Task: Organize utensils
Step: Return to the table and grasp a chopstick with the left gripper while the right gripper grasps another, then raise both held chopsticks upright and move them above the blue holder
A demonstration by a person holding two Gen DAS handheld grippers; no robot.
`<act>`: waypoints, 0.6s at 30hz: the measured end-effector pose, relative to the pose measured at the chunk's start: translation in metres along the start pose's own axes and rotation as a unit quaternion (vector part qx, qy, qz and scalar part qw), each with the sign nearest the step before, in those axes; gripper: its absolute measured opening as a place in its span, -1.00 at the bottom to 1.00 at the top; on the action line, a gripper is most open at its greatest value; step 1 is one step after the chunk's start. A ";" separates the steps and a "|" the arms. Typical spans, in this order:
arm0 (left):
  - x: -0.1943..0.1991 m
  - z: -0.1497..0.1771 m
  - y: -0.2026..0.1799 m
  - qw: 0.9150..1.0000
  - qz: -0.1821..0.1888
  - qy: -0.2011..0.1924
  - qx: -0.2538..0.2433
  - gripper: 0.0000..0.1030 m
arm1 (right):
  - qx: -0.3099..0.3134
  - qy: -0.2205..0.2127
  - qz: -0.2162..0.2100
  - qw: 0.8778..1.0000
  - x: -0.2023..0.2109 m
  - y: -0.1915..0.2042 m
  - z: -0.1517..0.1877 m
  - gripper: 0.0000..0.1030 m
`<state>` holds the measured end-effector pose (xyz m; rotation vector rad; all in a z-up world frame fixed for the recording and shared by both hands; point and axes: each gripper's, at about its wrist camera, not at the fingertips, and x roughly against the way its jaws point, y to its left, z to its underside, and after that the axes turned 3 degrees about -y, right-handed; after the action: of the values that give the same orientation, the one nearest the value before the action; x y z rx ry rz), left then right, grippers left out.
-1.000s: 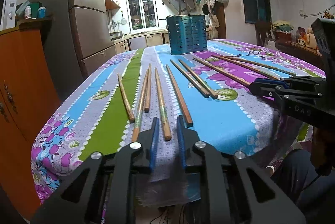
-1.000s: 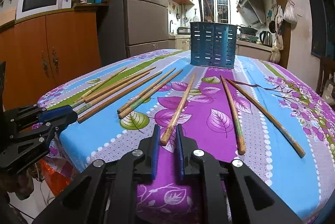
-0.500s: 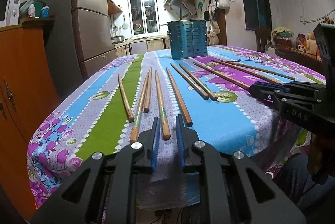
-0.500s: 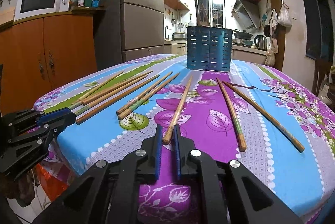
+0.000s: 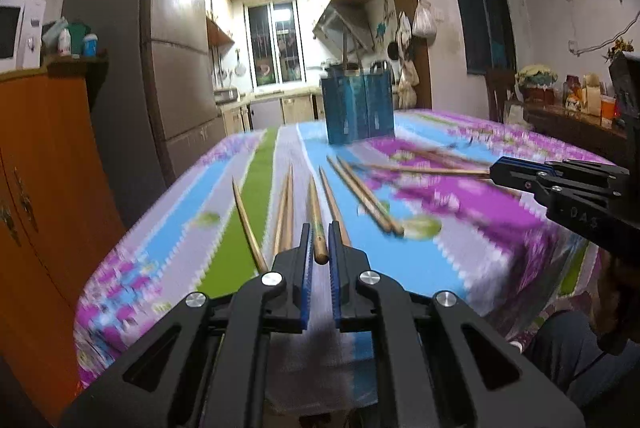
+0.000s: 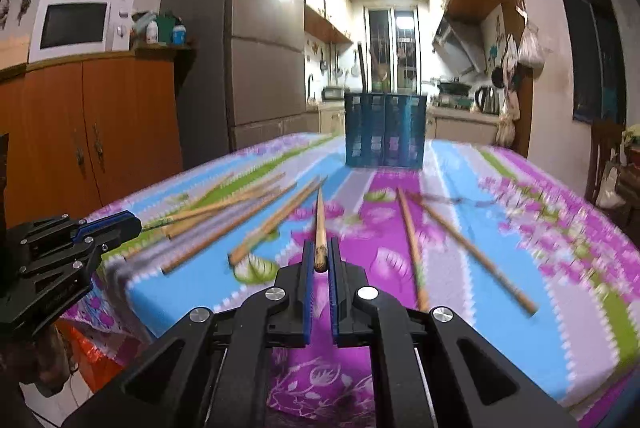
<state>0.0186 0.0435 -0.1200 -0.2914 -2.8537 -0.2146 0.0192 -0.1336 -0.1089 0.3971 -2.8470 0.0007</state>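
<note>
Chopsticks are the concern: each gripper pinches one by its very butt end, so a long lever hangs out ahead of the jaws. The left gripper has its jaws pressed onto a chopstick whose tip points to 12 o'clock, toward the blue holder at the far end of the worktop. The right gripper likewise clamps a chopstick, aimed at the same holder. With so little wood between the pads, either stick could pivot, droop or slip out during the carry. A sagging tip could catch the loose chopsticks lying at 1 o'clock and scatter them, or strike the holder's rim instead of dropping in. Both grippers heading for one holder could also cross sticks or knock it over; whether it is weighted I cannot tell.
</note>
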 end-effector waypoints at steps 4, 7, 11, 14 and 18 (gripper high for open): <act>0.012 -0.037 0.006 0.999 -0.002 -0.048 -0.005 -0.89 | 0.014 -0.041 0.004 0.999 0.021 -0.004 -0.032 -0.85; 0.010 -0.070 0.013 0.997 -0.001 -0.082 -0.004 -0.89 | 0.031 -0.068 -0.003 0.997 0.029 -0.007 -0.060 -0.85; -0.001 -0.116 0.020 0.993 0.007 -0.114 -0.003 -0.89 | 0.045 -0.079 -0.023 0.996 0.023 -0.017 -0.097 -0.85; -0.018 -0.145 0.028 0.993 0.019 -0.116 0.005 -0.89 | 0.050 -0.076 -0.035 0.995 0.010 -0.024 -0.121 -0.85; -0.034 -0.176 0.034 0.993 0.033 -0.109 0.011 -0.90 | 0.040 -0.063 -0.050 0.996 -0.010 -0.039 -0.147 -0.85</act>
<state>0.1009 0.0399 0.0430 -0.4292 -3.0537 -0.1463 0.0775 -0.1631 0.0284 0.5760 -2.9551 0.0741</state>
